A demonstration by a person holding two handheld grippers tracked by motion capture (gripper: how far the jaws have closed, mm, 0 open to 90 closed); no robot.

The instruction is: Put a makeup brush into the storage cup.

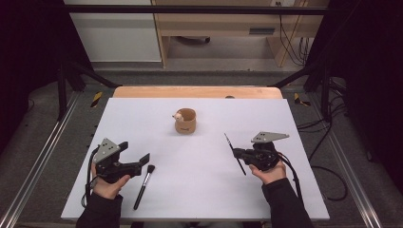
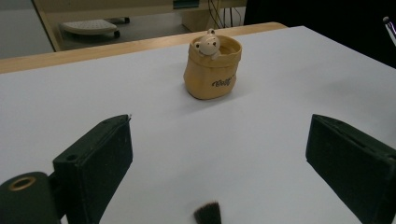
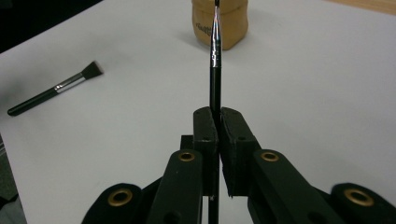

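On the white desk [image 1: 199,190] stands a bear pot [image 1: 185,120]. Nearer, the right hand-held gripper [image 1: 236,153] pinches a thin brush [image 3: 215,70]; the left hand-held gripper [image 1: 135,154] gapes above a makeup brush [image 1: 144,186].

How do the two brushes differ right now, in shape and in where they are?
The thin brush is clamped between the shut jaws of the right gripper, while the flat-headed brush lies loose on the white table beside the open left gripper. The thin brush ends in a fine narrow tip; the flat-headed brush has a wide, dark bristle head. Both have slim black handles with a silver ferrule, and neither is in the tan bear cup.
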